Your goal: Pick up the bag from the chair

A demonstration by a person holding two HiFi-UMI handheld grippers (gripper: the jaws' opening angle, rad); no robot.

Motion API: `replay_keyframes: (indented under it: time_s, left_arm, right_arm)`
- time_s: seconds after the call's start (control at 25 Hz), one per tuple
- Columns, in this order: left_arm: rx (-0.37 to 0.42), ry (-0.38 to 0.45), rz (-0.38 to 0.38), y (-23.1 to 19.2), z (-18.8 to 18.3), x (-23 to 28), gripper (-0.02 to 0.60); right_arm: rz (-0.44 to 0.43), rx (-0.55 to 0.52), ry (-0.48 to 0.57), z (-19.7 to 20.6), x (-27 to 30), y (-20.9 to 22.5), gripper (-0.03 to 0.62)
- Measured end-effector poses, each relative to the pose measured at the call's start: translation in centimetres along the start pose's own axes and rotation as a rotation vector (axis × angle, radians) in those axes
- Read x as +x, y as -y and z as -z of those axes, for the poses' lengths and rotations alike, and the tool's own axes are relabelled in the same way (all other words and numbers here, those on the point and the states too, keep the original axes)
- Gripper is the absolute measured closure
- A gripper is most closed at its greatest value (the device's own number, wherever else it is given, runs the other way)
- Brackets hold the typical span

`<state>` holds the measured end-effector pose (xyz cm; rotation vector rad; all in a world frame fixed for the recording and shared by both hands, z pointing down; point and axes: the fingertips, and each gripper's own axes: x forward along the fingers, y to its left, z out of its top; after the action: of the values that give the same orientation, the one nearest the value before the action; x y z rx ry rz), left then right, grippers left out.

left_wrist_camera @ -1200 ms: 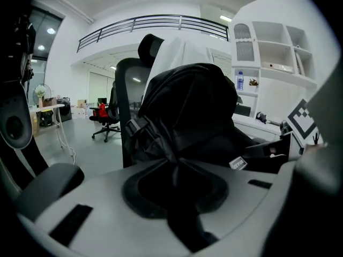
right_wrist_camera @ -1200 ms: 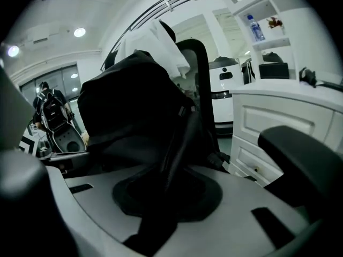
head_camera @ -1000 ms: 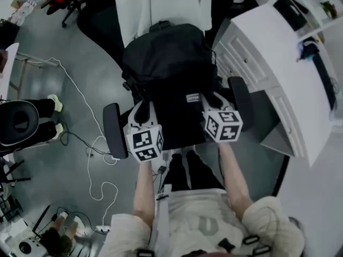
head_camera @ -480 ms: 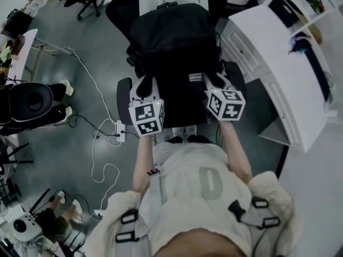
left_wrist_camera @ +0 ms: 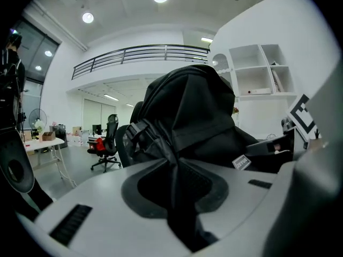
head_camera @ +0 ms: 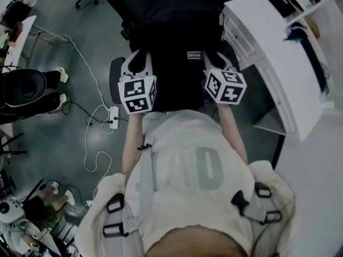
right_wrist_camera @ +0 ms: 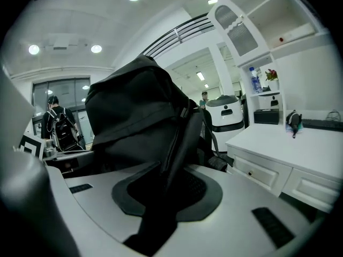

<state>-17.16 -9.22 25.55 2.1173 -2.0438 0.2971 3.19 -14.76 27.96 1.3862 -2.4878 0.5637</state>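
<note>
A black backpack [head_camera: 171, 15] stands upright on the dark office chair, whose left armrest [head_camera: 114, 80] shows beside it at the top of the head view. My left gripper [head_camera: 137, 64] is at the bag's near left corner, shut on a black strap [left_wrist_camera: 179, 197] that runs between its jaws. At the near right corner, my right gripper [head_camera: 214, 62] is shut on the other strap [right_wrist_camera: 179, 143]. In both gripper views the backpack [left_wrist_camera: 187, 111] [right_wrist_camera: 134, 116] towers just ahead of the jaws. The seat under the bag is hidden.
A white desk with drawers [head_camera: 268, 42] stands close on the right of the chair, also seen as the desk [right_wrist_camera: 289, 149] in the right gripper view. A white cable and power strip [head_camera: 112, 116] lie on the floor at left, near another black chair [head_camera: 21, 90]. A person [right_wrist_camera: 56, 125] stands far off.
The bag, chair and both grippers have slid toward the top of the head view, and the person's torso now fills the lower half. Both grippers keep their hold on the straps.
</note>
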Motion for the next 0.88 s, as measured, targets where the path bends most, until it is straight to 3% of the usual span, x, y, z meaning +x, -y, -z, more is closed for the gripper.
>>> replay_keyframes:
  time_s: [0.88]
  left_arm:
    - [-0.026,-0.033,-0.010,0.6,1.3,-0.8,0.522]
  right_arm:
    - [-0.021,0.012,-0.020,1.0,-1.1,-0.2,0.516]
